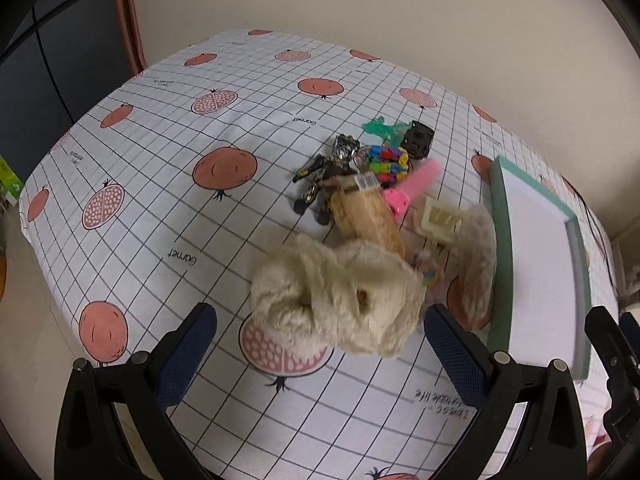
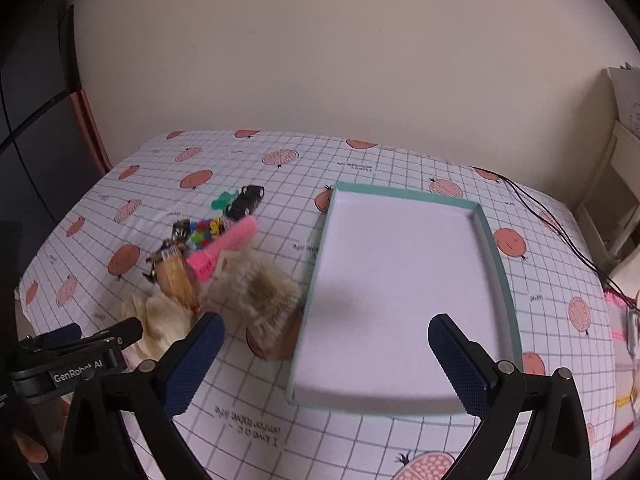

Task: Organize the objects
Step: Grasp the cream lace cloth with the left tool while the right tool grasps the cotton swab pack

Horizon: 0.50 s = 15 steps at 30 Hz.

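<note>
White cloth printed with a black grid and pink pomegranates [image 1: 224,172] is spread over the surface [image 2: 400,432]. On it, a shallow teal box [image 2: 498,256] with a white inside is seen lying open-side up, with nothing visible in it. Just left of the box, a heap of small things is gathered: a cream fluffy plush toy [image 1: 340,300] at the near end, a second furry piece [image 2: 268,296] lying against the box's left wall, a tan cork-like cylinder [image 1: 366,216] with a barcode label, a pink plastic piece [image 1: 412,188], a multicoloured block toy [image 1: 386,160], a black and yellow figure [image 1: 320,180], a green plastic shape [image 1: 380,126] and a small black cube [image 1: 418,138] at the far end. A cream plastic part [image 1: 438,220] is wedged between the pink piece and the furry one.

The left gripper [image 1: 320,340] is held low over the near end of the heap, its blue-padded fingers [image 1: 188,344] spread wide on either side of the plush toy, with nothing pinched. The right gripper [image 2: 326,354] is held above the near part of the box, its fingers [image 2: 460,364] likewise spread apart and empty. A thin black cable [image 2: 560,228] is seen trailing across the surface's far right corner.
</note>
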### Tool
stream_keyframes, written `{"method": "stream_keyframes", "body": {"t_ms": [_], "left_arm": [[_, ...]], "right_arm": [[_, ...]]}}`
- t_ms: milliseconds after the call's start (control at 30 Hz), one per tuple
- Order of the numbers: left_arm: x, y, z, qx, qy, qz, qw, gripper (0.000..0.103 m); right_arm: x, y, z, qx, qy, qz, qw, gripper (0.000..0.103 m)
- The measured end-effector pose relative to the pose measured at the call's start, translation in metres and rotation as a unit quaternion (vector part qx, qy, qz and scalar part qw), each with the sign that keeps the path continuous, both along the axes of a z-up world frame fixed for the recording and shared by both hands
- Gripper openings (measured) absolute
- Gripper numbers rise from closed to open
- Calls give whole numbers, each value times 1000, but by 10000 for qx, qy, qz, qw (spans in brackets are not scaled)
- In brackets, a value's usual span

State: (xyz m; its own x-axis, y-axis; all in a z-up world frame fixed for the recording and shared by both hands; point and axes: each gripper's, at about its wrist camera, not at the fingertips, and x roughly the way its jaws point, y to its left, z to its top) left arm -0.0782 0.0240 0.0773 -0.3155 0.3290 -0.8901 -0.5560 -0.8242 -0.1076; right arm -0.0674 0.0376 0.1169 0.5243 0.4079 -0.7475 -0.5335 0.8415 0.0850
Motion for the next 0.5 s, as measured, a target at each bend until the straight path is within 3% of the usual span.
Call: {"method": "stream_keyframes", "body": {"t_ms": [367, 400, 500], "left_arm": [[-27, 26, -3, -422, -56, -182, 9989, 103], [-29, 28, -4, -456, -47, -402, 9981, 103], [-34, 35, -7, -562, -68, -469, 9973, 103]], "right_arm": [[34, 45, -7, -26, 414, 226, 9989, 98], [37, 49, -10, -50, 456, 229, 9987, 97], [44, 60, -13, -62, 505, 283, 9983, 94]]}}
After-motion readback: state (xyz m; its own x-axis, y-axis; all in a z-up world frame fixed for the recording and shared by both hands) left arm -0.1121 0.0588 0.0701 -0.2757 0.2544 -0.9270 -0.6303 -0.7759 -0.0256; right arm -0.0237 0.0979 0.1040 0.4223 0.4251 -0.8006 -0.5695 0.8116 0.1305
